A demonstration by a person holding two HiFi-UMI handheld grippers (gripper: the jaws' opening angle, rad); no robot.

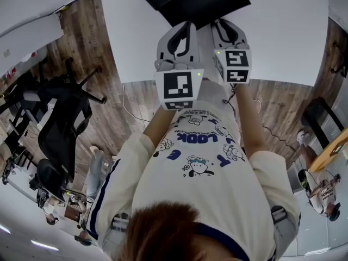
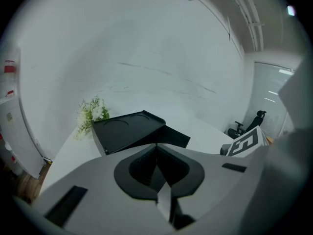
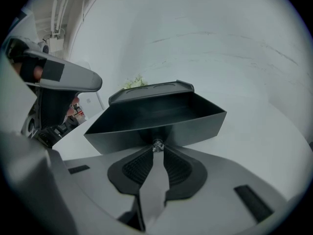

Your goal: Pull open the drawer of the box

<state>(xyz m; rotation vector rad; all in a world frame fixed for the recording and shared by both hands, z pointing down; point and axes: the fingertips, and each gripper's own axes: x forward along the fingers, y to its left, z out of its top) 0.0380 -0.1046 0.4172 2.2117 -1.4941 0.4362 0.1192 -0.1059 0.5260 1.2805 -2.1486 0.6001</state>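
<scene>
Over on the left, a black office chair (image 1: 60,129) is standing on the wood floor (image 1: 136,110), well apart from the action. Moving in, the person in the white printed T-shirt (image 1: 206,162) is reaching both arms forward over the white table (image 1: 283,42).

The left gripper (image 2: 157,154) is hovering with its jaws pressed together and nothing between them. It is holding nothing and touching nothing. From its view, a small bunch of white flowers (image 2: 92,112) is sitting at the far left of the table, just beside the black box (image 2: 124,127). The box is resting near the table's back edge, right ahead of both grippers.

Now to the right, and this is where it is happening. The right gripper (image 3: 157,150) is pinching the small shiny knob (image 3: 157,144) on the drawer's front. Its jaws are nearly closed, with the pads gripping the knob from both sides. The drawer (image 3: 195,124) is sticking well out of the box toward the person. It is showing as an open dark tray, and nothing can be made out inside it. The box's flat lid is sitting just behind and above the drawer. In the head view the two grippers are working side by side, marker cubes nearly touching.
</scene>
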